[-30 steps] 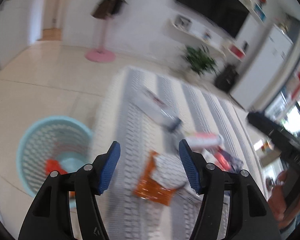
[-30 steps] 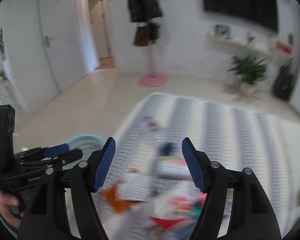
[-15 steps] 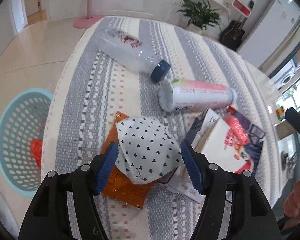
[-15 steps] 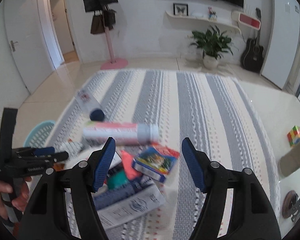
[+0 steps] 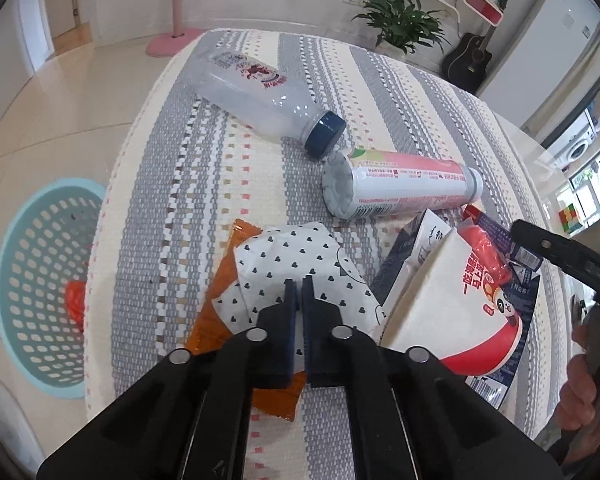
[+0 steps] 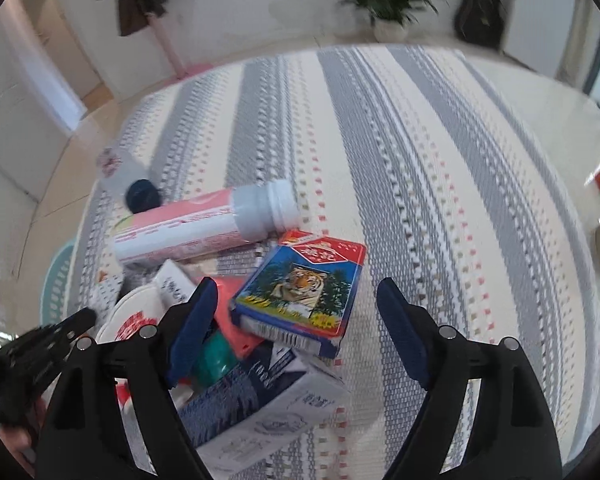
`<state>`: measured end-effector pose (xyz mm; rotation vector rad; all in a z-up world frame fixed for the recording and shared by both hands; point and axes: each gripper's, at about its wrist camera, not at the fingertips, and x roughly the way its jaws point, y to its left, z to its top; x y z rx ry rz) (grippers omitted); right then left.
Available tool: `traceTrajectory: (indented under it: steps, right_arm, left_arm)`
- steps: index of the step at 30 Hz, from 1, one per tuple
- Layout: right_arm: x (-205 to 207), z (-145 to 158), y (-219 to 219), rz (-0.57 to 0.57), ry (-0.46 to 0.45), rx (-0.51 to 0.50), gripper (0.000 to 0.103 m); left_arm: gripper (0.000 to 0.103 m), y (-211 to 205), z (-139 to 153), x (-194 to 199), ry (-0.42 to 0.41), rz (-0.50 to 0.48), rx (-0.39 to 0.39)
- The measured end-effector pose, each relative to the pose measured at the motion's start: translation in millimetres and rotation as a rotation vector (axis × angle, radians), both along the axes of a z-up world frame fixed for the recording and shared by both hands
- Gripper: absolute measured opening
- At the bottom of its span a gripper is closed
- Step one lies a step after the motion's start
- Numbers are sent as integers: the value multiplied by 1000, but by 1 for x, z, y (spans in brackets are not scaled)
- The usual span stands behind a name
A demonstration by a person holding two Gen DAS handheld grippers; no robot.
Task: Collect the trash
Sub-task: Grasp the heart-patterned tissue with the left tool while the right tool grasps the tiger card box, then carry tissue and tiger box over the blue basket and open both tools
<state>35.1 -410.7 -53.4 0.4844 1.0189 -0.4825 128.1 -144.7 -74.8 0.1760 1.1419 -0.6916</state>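
- On the striped rug point(image 5: 172, 184), trash sits in one pile; the basket point(image 5: 40, 280) is on the floor at 9 o'clock from it, one red scrap inside.
- My left gripper point(image 5: 299, 280): jaws pinched together on the heart-print wrapper point(image 5: 296, 256), gripping its near edge. An edge pinch looks right for thin, floppy paper.
- Wrapper lies on an orange packet point(image 5: 220, 296); lifting may drag it along.
- My right gripper point(image 6: 296, 300): jaws wide apart, holding nothing, tiger box point(image 6: 304, 284) between them. Wide gap probably suits the box's width.
- Not yet collected: clear bottle point(image 5: 260, 96) at 12, pink bottle point(image 5: 400, 188) at 1, cup point(image 5: 452, 304) and carton point(image 6: 260, 404) at 3.
- Next, I judge: wrapper goes to the basket.
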Motion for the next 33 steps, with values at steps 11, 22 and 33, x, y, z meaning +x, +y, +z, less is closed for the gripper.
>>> traceTrajectory:
  steps: [11,22,33]
  right_arm:
    - [9,-17,-7,-32,66,38,61]
    - [-5,29,8,3,-58,-50,59]
    - [-5,35,26,63,-98,-33,59]
  left_arm:
    - [0,16,23,0,-25,11,-108]
    - [76,29,29,-2,48,-37,-171]
    - [30,-8,-17,11,106,-8,-1]
